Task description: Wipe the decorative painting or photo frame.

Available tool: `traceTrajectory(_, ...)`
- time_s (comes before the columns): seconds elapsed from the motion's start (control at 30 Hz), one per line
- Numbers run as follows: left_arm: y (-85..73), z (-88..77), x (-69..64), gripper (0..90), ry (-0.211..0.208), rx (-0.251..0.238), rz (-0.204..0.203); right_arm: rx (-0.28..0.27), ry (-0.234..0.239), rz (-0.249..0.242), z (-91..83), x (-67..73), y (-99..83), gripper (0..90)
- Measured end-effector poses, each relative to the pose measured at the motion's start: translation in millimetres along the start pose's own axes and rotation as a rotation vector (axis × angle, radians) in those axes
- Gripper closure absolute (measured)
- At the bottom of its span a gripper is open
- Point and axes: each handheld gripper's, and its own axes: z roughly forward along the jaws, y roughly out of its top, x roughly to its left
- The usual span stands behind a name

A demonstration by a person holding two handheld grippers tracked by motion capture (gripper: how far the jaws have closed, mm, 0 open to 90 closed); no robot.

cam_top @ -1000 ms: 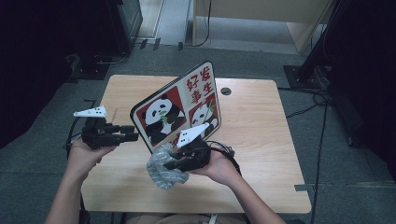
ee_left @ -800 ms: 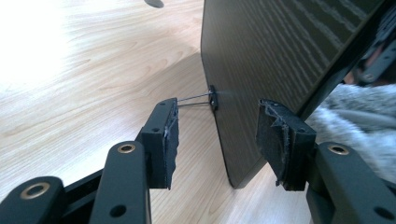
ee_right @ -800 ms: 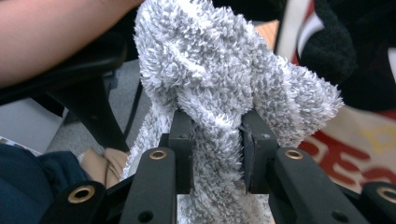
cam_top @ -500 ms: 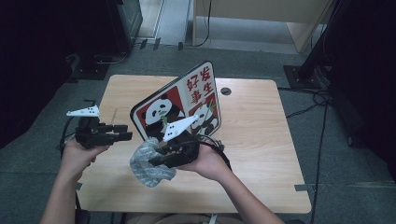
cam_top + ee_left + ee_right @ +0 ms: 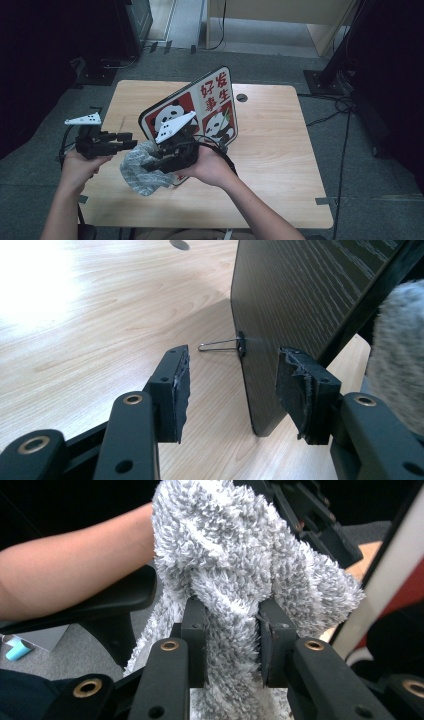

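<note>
- Grey fluffy cloth [image 5: 235, 570] is pinched in my right gripper [image 5: 232, 642]; panda board [image 5: 200, 107] stands just behind
- My left gripper [image 5: 232, 385] is spread, empty; the board's edge and wire clip [image 5: 220, 345] lie ahead

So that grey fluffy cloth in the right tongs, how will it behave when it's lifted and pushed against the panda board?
The grey cloth is probably floppy: it bunches and droops around the right tongs shut on it. It looks light, hanging freely in the high view. Its shaggy pile likely resists slipping, though it may drag rather than glide across the panda board.
</note>
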Motion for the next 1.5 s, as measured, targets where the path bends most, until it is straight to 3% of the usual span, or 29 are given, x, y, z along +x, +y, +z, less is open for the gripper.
traceTrajectory(0.37, -2.0, -5.3, 3.5, 48.1, 0.014, -0.007, -0.005, -0.033, -0.003, -0.024, 2.4, 1.7, 35.8, 70.8)
traceTrajectory(0.8, -4.3, -11.4, 6.5, 48.1, 0.025, -0.018, -0.013, -0.083, -0.044, -0.022, 0.7, -10.1, 71.7, 70.8)
traceTrajectory(1.17, -4.4, -7.7, 5.3, 48.1, 0.022, -0.009, -0.007, -0.075, -0.060, 0.006, -5.1, -19.6, 65.5, 70.9)
traceTrajectory(1.5, -4.8, -7.7, 5.2, 48.0, 0.022, -0.007, -0.004, -0.073, -0.057, 0.002, 2.6, -19.3, 67.6, 70.8)
